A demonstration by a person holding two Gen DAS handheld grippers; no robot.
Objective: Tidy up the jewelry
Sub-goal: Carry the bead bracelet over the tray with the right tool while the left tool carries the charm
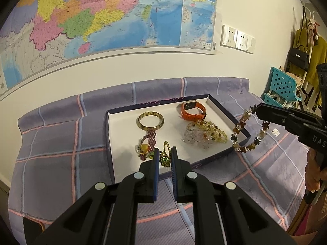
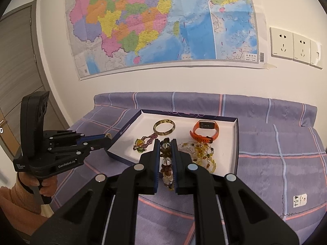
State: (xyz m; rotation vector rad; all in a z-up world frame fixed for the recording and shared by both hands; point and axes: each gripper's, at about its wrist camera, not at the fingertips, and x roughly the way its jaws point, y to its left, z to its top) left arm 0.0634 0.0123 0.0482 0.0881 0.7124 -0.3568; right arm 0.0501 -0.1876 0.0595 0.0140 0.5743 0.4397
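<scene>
On a plaid-covered bed beneath a wall map [image 2: 159, 26], a shallow white-lined box [image 1: 114, 143] serves as the collecting tray for a jewelry sort that looks well advanced but not finished. Already lying inside are a mottled amber bangle [image 1: 150, 120], an orange fitness band [image 1: 193, 110], a heap of yellow and clear bead strands [image 1: 204, 135] and a purple beaded chain with glass charms [image 1: 146, 146]. The right gripper [image 2: 165, 159] is clenched on a flower-bead bracelet [image 1: 248, 131], which the left wrist view shows dangling in the air over the box's near right corner, clear of the lining and not yet set down. The left gripper [image 1: 165, 160] has its jaws drawn close around a small green-and-gold beaded piece [image 1: 165, 157] at the box's front edge; whether the pads actually pinch it or merely frame it cannot be told from either view. Judged from this moment, four items are placed and two are in hand or nearly so, leaving the bracelet to be lowered into the free space on the right of the lining. No other loose jewelry shows on the bedspread [image 2: 276, 163]; only a small white label [image 2: 299, 201] lies there. Wall sockets [image 2: 290, 45] sit to the map's right.
</scene>
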